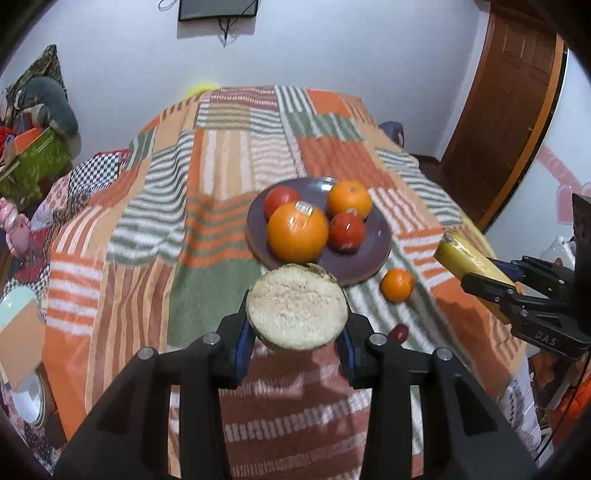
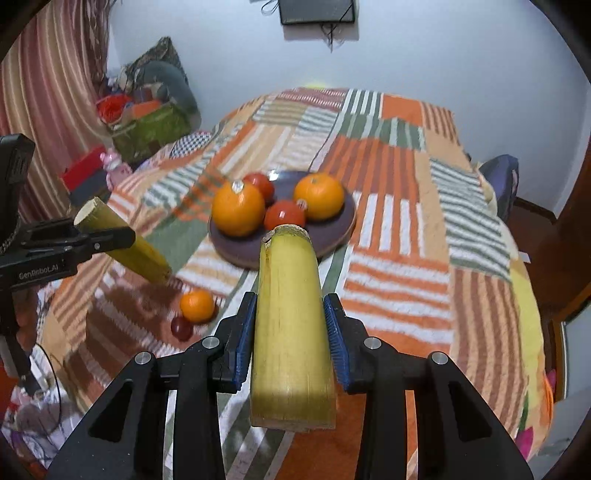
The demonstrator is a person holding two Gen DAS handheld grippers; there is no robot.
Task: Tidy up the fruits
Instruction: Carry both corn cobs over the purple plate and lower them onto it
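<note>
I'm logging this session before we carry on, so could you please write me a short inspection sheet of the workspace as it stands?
Surface: striped blanket covering a bed.
Job's things: purple plate holding two oranges and two tomatoes; small orange and a dark red fruit lying loose on the blanket near the plate.
Clutter: nothing seen on the blanket.
Grippers: left gripper shut on a cane piece; right gripper shut on another cane piece; both held above the blanket.
Cables: wires hang below the wall screen.
Surroundings: piled boxes and bags beside the bed, wooden door.
</note>
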